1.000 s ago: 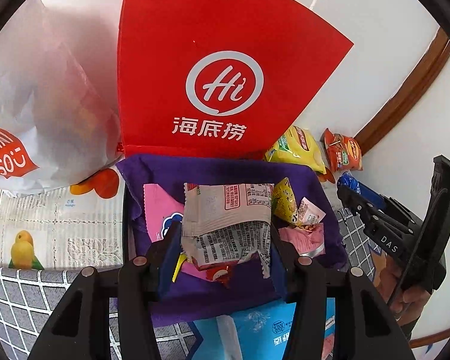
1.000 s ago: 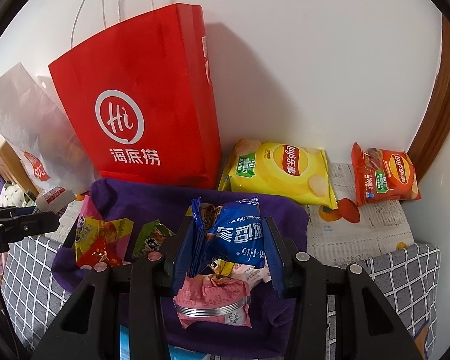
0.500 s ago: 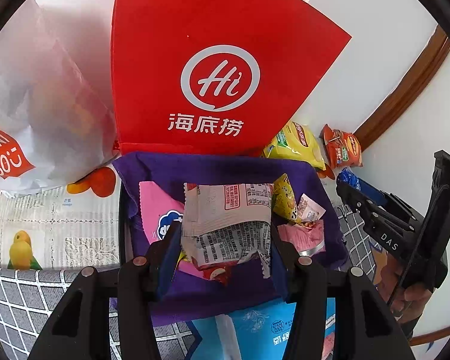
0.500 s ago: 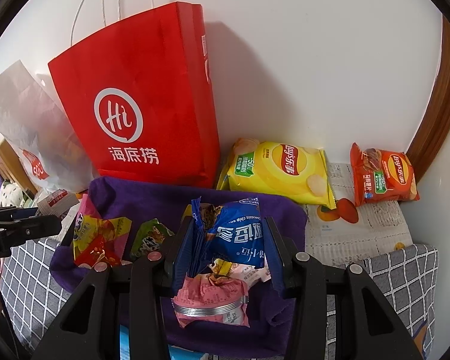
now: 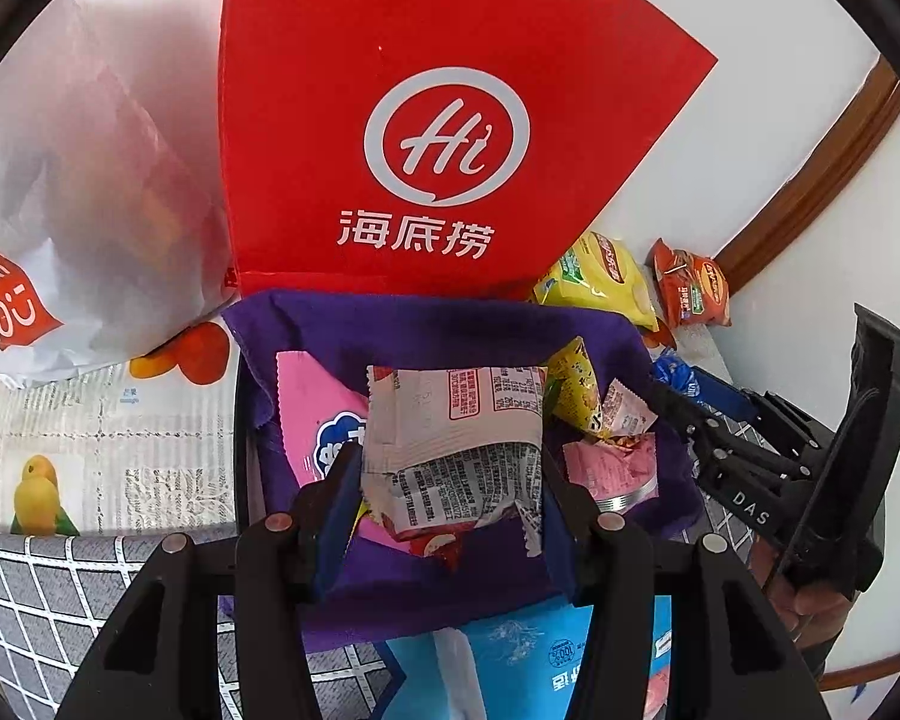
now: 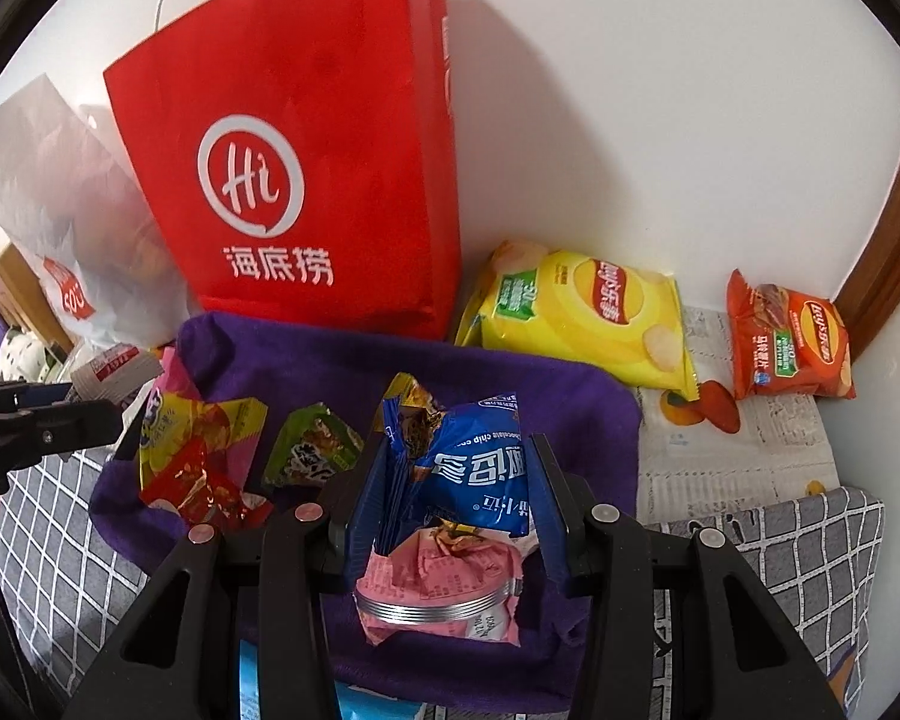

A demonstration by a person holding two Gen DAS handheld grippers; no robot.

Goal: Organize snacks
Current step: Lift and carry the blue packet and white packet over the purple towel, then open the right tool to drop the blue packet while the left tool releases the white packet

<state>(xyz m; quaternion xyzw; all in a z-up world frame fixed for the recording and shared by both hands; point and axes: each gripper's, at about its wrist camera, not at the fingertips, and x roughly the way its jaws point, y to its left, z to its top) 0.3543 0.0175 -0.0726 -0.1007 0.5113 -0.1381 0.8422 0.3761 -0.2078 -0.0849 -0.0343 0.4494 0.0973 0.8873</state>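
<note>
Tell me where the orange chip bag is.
In the right wrist view the orange chip bag stands far right against the wall, on the newspaper, just right of the yellow chip bag.

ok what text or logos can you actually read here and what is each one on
"Hi" and "海底捞": red paper bag
"MINI SO": red patch on the white plastic bag, partly cut off
"Lay's" logo: orange chip bag
Lay's-style logo in Chinese: yellow chip bag, characters blurred
"chocolate chip": blue packet in the right gripper
"DAS": right gripper body
Fine print on the grey packet in the left gripper: too small
</note>
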